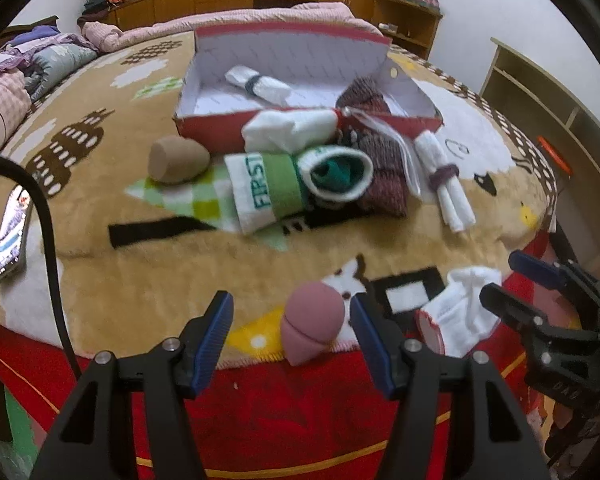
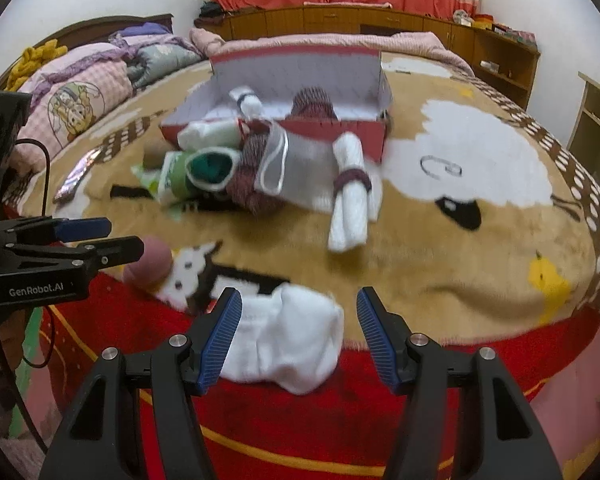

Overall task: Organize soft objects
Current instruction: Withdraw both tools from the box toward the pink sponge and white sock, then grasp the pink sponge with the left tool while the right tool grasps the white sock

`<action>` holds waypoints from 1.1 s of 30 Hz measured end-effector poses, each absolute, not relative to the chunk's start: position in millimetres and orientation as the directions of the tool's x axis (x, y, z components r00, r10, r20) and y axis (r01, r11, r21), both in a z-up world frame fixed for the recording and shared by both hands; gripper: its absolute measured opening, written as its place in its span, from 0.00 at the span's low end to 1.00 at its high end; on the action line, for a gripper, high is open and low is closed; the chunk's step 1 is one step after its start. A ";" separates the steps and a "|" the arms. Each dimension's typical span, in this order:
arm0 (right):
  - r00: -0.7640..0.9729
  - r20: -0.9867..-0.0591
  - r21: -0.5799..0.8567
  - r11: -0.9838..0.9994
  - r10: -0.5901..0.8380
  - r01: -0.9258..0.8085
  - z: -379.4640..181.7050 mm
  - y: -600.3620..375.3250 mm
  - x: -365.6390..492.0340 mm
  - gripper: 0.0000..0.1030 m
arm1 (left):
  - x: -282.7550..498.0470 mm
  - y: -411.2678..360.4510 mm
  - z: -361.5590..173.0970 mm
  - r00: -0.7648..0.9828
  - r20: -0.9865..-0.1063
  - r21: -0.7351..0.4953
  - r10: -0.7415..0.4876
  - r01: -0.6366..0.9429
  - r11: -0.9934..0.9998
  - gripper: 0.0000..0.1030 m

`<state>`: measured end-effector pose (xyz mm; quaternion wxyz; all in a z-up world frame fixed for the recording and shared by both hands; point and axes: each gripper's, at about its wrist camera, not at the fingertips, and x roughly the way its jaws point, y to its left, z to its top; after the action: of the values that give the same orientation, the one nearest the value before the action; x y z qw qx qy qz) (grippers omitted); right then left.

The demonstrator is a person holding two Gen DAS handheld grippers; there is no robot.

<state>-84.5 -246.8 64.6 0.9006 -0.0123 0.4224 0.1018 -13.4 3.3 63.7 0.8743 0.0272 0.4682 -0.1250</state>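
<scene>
The left tool [image 1: 291, 330] stands open above the near edge of the bed [image 1: 140, 280], with a pink rolled sock [image 1: 313, 320] lying between its blue pads but nearer the right-hand pad; neither pad presses on it. The sock rests where the tan patterned blanket [image 1: 160, 264] meets the red cover [image 1: 284, 412]. The right tool [image 2: 299, 332] is likewise open, and a white folded sock [image 2: 288, 336] lies between its pads, just beside the left-hand pad and apart from the other, on the same blanket edge. The two tools hang side by side, each visible at the margin of the other's view. Farther up the bed sits an open red box [image 1: 204, 124] with a white lining, holding a white roll with a dark band [image 1: 258, 85] and a maroon knitted piece [image 1: 366, 90]. In front of the box lies a heap: a green and white sock bundle [image 1: 296, 188], another white banded roll [image 1: 444, 178], and a brown rolled sock [image 1: 176, 159] to the left. A phone [image 1: 12, 236] lies at the left edge of the bed.
</scene>
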 end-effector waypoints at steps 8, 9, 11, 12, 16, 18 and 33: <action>0.587 -0.791 0.078 0.979 0.174 -0.186 48.7 -247.9 -85.3 0.60 | -15.8 -1.6 47.8 0.506 -0.839 -0.078 -0.199 0.250 0.965 0.62; 0.583 -0.794 0.078 0.979 0.175 -0.187 47.0 -247.4 -85.2 0.60 | -15.6 -2.1 46.3 0.504 -0.840 -0.078 -0.200 0.251 0.965 0.62; 0.574 -0.801 0.074 0.980 0.169 -0.185 43.2 -246.7 -84.5 0.60 | -15.2 -3.1 42.9 0.499 -0.843 -0.080 -0.201 0.254 0.964 0.62; 0.569 -0.806 0.071 0.981 0.164 -0.182 41.3 -246.8 -84.0 0.60 | -15.0 -3.8 41.2 0.497 -0.844 -0.080 -0.201 0.254 0.964 0.62; 0.546 -0.819 0.091 0.980 0.176 -0.178 34.2 -248.4 -82.3 0.60 | -12.7 -4.1 34.6 0.485 -0.852 -0.084 -0.200 0.252 0.964 0.62; 0.540 -0.822 0.099 0.979 0.180 -0.176 32.2 -249.0 -81.4 0.60 | -11.6 -4.0 33.0 0.483 -0.853 -0.084 -0.201 0.252 0.964 0.62; 0.527 -0.820 0.136 0.971 0.221 -0.195 26.3 -244.9 -84.2 0.41 | -10.0 -8.7 21.8 0.475 -0.855 -0.083 -0.207 0.269 0.960 0.45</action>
<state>-84.2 -244.9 26.3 0.8737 0.0138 0.4714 0.1192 -10.0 -8.7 21.8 0.8583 0.0315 0.4931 -0.1387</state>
